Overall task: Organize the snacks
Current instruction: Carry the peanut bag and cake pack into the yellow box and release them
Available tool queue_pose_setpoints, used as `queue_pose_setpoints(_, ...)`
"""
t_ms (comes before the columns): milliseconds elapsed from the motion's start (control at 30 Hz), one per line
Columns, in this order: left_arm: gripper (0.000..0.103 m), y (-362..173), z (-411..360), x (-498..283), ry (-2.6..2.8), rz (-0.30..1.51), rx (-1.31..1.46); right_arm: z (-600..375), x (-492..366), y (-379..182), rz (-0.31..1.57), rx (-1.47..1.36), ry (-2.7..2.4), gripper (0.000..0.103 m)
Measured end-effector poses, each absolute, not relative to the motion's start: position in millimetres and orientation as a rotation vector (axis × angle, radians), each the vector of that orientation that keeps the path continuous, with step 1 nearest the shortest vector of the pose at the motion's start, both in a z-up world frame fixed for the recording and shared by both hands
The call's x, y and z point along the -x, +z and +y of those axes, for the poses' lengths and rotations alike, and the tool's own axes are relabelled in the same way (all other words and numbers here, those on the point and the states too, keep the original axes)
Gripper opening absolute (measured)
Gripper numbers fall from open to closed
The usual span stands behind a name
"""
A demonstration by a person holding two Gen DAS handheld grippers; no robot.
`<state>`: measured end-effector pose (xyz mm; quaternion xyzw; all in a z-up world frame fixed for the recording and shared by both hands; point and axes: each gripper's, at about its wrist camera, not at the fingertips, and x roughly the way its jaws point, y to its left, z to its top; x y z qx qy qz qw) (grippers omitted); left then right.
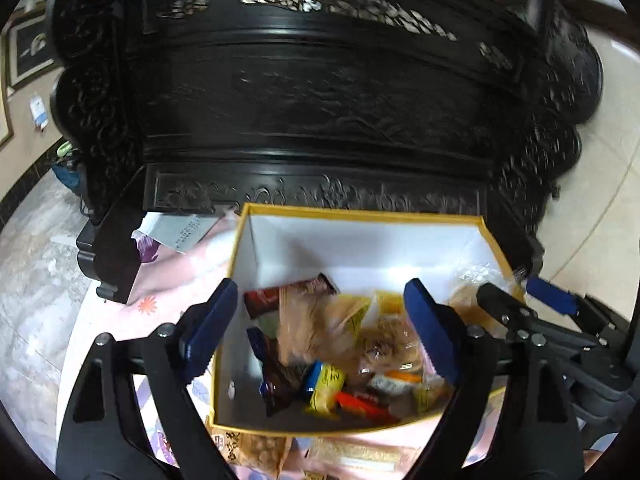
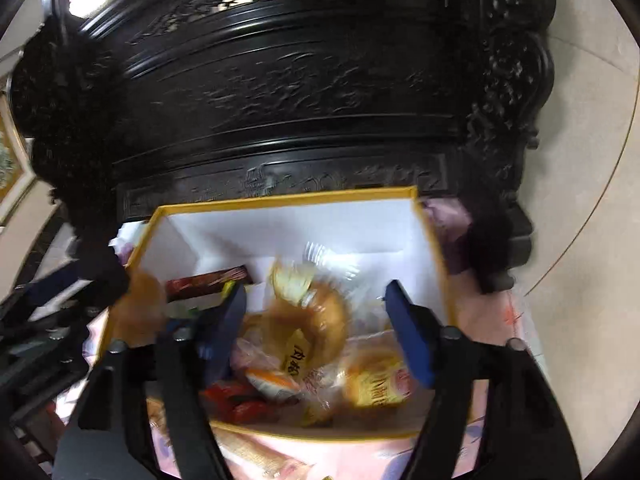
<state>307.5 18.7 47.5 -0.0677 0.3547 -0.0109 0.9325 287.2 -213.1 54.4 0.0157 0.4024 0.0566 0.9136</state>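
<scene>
Dark carved wooden furniture, pale marble floor, framed picture on beige wall

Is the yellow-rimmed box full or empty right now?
Partly full: wrapped snacks cover the box floor, its white walls bare above.

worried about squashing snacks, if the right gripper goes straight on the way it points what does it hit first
Most likely the wrapped bread roll lying on the snack pile inside the yellow-rimmed box. The right gripper is open and angled down into the box, with that roll between its fingers in the view. Depth is unclear in the blur.
</scene>
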Motion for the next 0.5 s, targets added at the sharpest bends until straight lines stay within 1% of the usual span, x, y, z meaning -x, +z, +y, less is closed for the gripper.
queue_pose_setpoints(200, 0.087, 54, 33, -290, -0.043, 0.713, 0.174, -226, -262, 63, 0.837, -0.077, 0.16, 0.073)
queue_pose_setpoints(300, 0.087, 55, 34, -261, -0.076, 0.708, 0.166, -226, -232, 62, 0.851, -0.066, 0.216, 0.073)
queue_pose_setpoints(333, 0.087, 55, 33, -252, -0.079, 0.702, 0.153, -225, -220, 58, 0.86, -0.052, 0.229, 0.074)
queue_pose_setpoints(467, 0.087, 37, 32, -193, -0.111, 0.708, 0.109, -231, -172, 18, 0.938, -0.004, 0.258, 0.084)
queue_pose_setpoints(500, 0.087, 25, 35, -172, -0.123, 0.719, 0.104, -233, -163, 3, 0.97, 0.005, 0.257, 0.084)
